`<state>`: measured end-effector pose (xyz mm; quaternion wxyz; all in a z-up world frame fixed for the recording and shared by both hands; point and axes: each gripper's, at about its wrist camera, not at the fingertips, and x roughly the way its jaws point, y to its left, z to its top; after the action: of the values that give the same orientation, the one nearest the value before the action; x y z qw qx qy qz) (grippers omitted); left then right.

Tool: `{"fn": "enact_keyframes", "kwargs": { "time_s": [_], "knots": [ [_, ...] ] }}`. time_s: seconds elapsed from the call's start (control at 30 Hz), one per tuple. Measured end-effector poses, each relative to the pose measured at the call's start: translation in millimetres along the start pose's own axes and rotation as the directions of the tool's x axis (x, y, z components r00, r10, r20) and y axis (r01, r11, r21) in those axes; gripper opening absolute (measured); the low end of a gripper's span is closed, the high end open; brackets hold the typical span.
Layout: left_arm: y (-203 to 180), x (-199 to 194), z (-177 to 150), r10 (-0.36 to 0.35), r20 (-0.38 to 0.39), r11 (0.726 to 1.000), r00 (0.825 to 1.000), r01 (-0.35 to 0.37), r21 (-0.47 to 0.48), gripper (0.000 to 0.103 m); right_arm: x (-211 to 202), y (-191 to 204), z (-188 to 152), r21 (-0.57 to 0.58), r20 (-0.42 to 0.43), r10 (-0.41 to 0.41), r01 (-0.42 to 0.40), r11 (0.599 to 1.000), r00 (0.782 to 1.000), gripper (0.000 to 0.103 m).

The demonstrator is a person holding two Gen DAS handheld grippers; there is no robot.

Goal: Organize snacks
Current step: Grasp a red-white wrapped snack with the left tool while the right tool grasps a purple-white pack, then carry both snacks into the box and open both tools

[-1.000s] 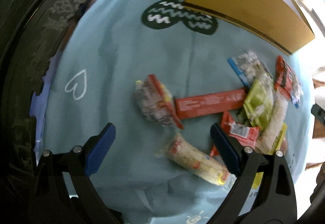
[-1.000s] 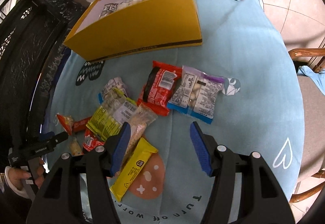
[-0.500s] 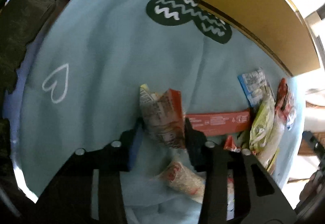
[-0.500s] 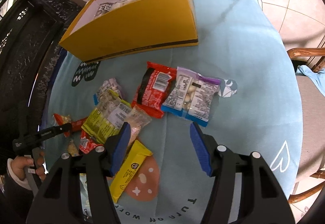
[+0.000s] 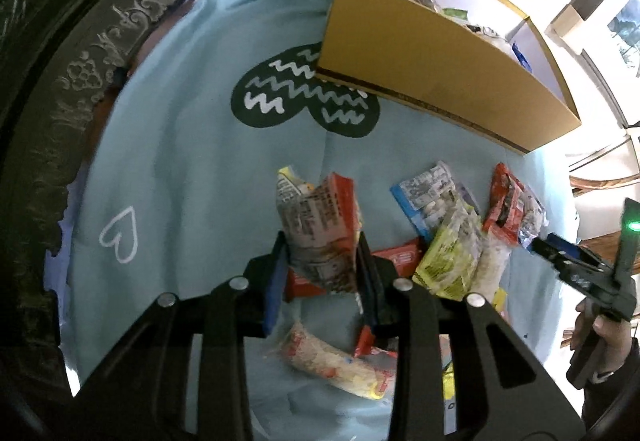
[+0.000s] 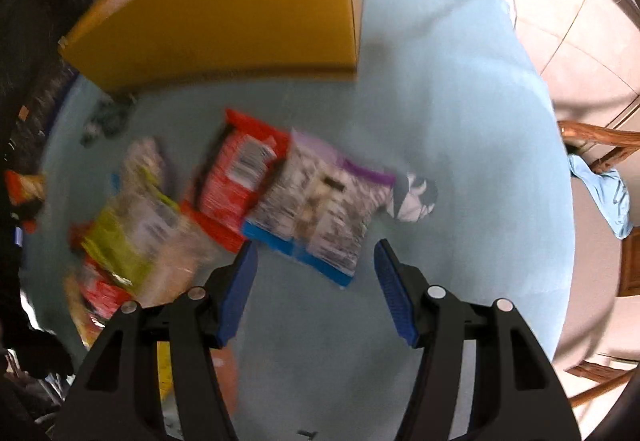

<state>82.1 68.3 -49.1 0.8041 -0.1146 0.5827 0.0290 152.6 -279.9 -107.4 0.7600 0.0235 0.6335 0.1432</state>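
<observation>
Item 1. My left gripper: jaws pinching the red-and-grey snack packet by its lower end, the packet standing upright between the blue pads and raised off the tablecloth. Held low so the free end clears the pile, as I judge it, for carrying to the box.

Item 2. Yellow cardboard box: open-topped, at the far edge of the table, a few packets already showing inside. Presumed destination for the sorting.

Item 3. My right gripper: jaws spread wide, holding nothing, poised above the near end of the blue-and-purple packet. The view is motion-blurred, so finer detail is uncertain. Likely lining up for that packet.

Item 4. Red packet: flat, touching the blue-and-purple one on its left side.

Item 5. Green-yellow packet: lies atop the loose heap toward the table's right edge, overlapping a pale clear packet and the blue-edged packet.

Item 6. Long cracker packet: on the cloth at the near edge, beneath my left jaws, untouched.

Status: most snacks remain loose on the cloth; sorting is early.
</observation>
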Motion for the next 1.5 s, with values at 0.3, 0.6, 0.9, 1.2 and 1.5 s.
{"fn": "enact_keyframes", "kwargs": {
  "time_s": [0.3, 0.6, 0.9, 1.2, 1.5],
  "knots": [
    [-6.9, 16.9, 5.9, 0.011, -0.017, 1.0, 1.0, -0.011, 0.011, 0.033, 15.3, -20.4, 18.1, 0.226, 0.022, 0.075, -0.078, 0.971, 0.997, 0.063],
    [-20.8, 24.4, 5.8, 0.018, -0.041, 0.999, 0.999, -0.016, 0.05, 0.033, 25.2, 14.9, 32.0, 0.121, 0.019, -0.136, 0.133, 0.984, 0.991, 0.06],
    [-29.0, 8.3, 1.6, 0.013, -0.009, 0.997, 1.0, -0.012, 0.081, 0.034, -10.2, -17.7, 19.4, 0.256, 0.066, 0.048, -0.064, 0.965, 0.997, 0.047],
    [-45.5, -24.4, 12.6, -0.026, 0.06, 0.992, 0.998, 0.018, 0.125, 0.034, -78.0, -3.7, 17.0, 0.163, 0.208, 0.087, -0.122, 0.979, 0.974, 0.048],
    [-81.9, -60.4, 60.6, -0.069, 0.16, 0.982, 0.985, 0.039, 0.186, 0.034, -131.4, 20.1, 63.7, 0.046, 0.341, 0.117, -0.141, 0.989, 0.933, 0.048]
  ]
}}
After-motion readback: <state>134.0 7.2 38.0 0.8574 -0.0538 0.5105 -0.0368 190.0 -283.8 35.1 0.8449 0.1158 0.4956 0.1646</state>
